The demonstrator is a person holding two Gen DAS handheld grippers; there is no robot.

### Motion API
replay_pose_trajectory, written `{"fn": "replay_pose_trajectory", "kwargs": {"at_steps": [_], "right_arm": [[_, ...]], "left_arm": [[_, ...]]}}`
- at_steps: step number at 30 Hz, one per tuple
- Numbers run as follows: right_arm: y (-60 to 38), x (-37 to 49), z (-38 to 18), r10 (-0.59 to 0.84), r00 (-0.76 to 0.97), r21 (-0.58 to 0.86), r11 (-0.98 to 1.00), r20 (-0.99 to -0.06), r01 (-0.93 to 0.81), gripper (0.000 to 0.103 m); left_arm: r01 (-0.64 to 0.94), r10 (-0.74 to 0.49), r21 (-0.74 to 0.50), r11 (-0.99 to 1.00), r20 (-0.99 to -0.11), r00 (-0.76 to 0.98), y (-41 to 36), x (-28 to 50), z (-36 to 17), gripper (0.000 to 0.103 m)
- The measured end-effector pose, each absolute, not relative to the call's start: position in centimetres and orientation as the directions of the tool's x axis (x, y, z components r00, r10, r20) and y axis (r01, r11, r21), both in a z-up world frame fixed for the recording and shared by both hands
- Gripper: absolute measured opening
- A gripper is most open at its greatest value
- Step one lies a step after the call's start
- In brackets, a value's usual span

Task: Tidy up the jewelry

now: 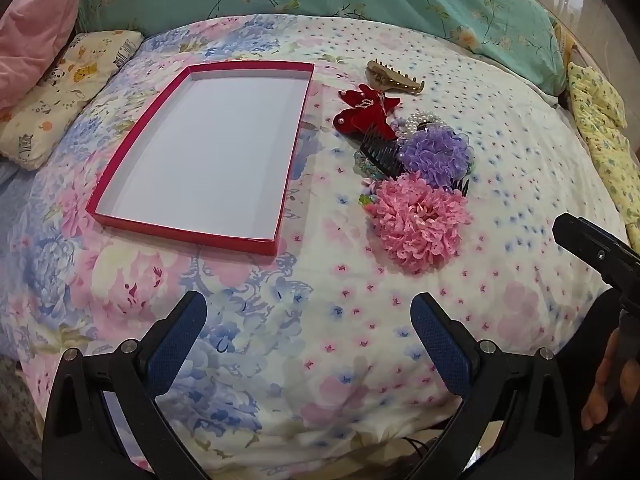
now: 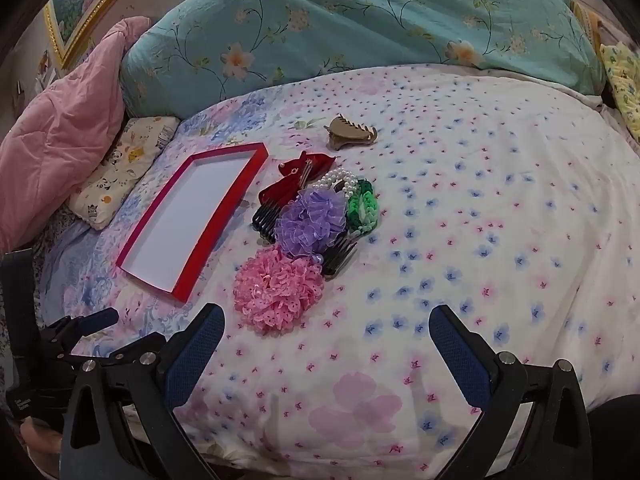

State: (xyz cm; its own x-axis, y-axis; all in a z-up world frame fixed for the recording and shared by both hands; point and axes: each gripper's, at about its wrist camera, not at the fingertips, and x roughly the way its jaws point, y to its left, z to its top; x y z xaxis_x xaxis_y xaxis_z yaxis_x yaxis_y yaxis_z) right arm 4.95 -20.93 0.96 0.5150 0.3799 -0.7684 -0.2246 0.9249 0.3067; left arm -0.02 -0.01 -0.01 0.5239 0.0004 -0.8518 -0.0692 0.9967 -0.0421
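An empty red box with a white floor (image 1: 120, 224) (image 2: 192, 280) lies on the floral bedspread. To its right is a pile of hair pieces: a pink flower (image 1: 420, 224) (image 2: 278, 290), a purple flower (image 1: 436, 156) (image 2: 312, 222), a red velvet bow (image 1: 366, 116) (image 2: 294, 182), black combs (image 1: 380, 152) (image 2: 340, 258), a pearl band (image 2: 340, 178), a green band (image 2: 362, 208) and a tan claw clip (image 1: 394, 78) (image 2: 350, 134). My left gripper (image 1: 308, 312) is open and empty, near of the box. My right gripper (image 2: 326, 326) is open and empty, just near of the pink flower.
A teal floral quilt (image 2: 360, 28) is heaped at the back. A pink quilt (image 2: 60, 136) and a small cartoon pillow (image 1: 60, 92) lie at the left. Yellow fabric (image 1: 600, 128) lies at the right edge. The right gripper's body (image 1: 600, 256) shows at the left view's right edge.
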Motion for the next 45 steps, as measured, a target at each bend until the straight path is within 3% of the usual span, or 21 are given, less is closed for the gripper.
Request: {"fn": "replay_pose_trajectory", "kwargs": {"at_steps": [28,45], "right_arm": [[-20.7,4.9,1.2,0.398,0.517,0.323,0.917,-0.758,-0.232,0.101],[-20.7,5.3,0.3,0.397,0.508,0.327,0.918,-0.765,-0.225,0.099]], "left_arm": [[-0.069,-0.006,-0.05,0.996,-0.848,0.531,0.0,0.1,-0.6,0.103],[-0.054,-0.085,-0.142,0.988,-0.813,0.576,-0.2,0.9,-1.3,0.103]]}}
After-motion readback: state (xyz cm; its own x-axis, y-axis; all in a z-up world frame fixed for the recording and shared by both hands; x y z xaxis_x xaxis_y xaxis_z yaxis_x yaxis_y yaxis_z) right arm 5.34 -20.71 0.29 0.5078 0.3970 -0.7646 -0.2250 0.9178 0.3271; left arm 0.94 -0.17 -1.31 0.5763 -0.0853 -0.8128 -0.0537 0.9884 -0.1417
